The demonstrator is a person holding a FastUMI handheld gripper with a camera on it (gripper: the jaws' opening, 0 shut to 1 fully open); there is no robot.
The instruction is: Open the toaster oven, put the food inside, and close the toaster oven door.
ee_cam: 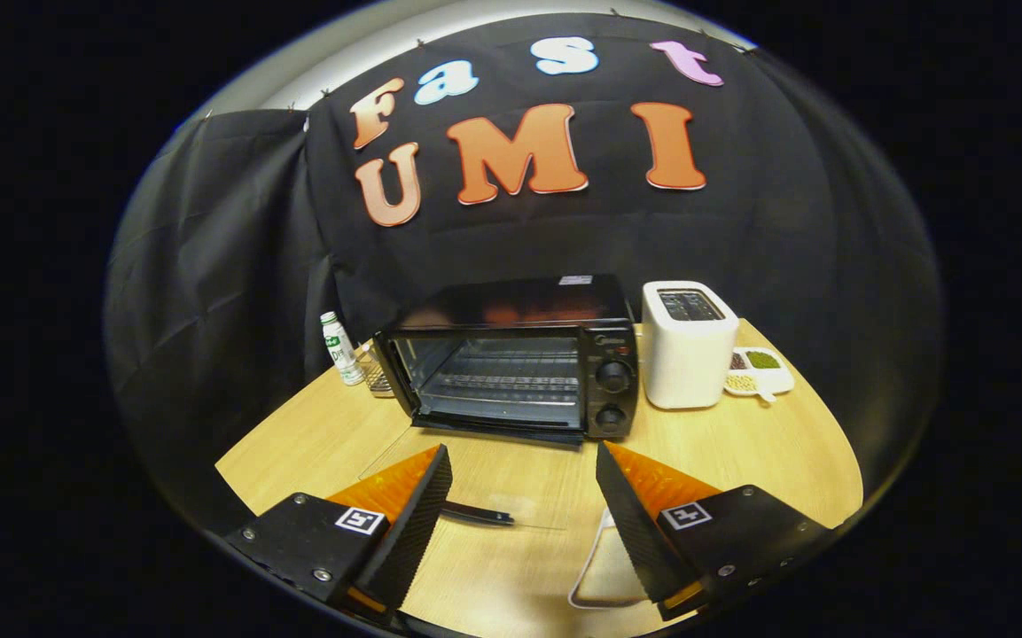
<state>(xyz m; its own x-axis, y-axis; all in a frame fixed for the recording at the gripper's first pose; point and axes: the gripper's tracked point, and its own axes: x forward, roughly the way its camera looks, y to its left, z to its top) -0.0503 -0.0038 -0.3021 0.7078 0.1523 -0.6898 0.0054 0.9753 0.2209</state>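
Nearest the camera, the gripper (524, 514) hovers low over the pale wooden surface (741, 452), its jaws wide apart and clamped on nothing. By the right finger, partly hidden behind it, lies a pale, flat, white-rimmed piece (604, 576); I judge it the food, perhaps a slice of bread on a small dish, though I cannot tell for sure.

Between the fingers the glass door (475, 478) of the black toaster oven (511, 363) lies folded down flat on the surface, its dark bar handle (475, 513) just ahead of the left finger. The oven stands straight ahead, beyond the fingers, its mouth facing them. The cavity holds a wire rack (511, 377) and, as far as I can see, no food.

So the opening looks done. The next move likely turns sideways to the food at the right, not forward.

Beside the oven stands a white pop-up toaster (686, 354), then a white divided dish (759, 372) holding green and pale grains. A small white bottle (340, 347) stands left.
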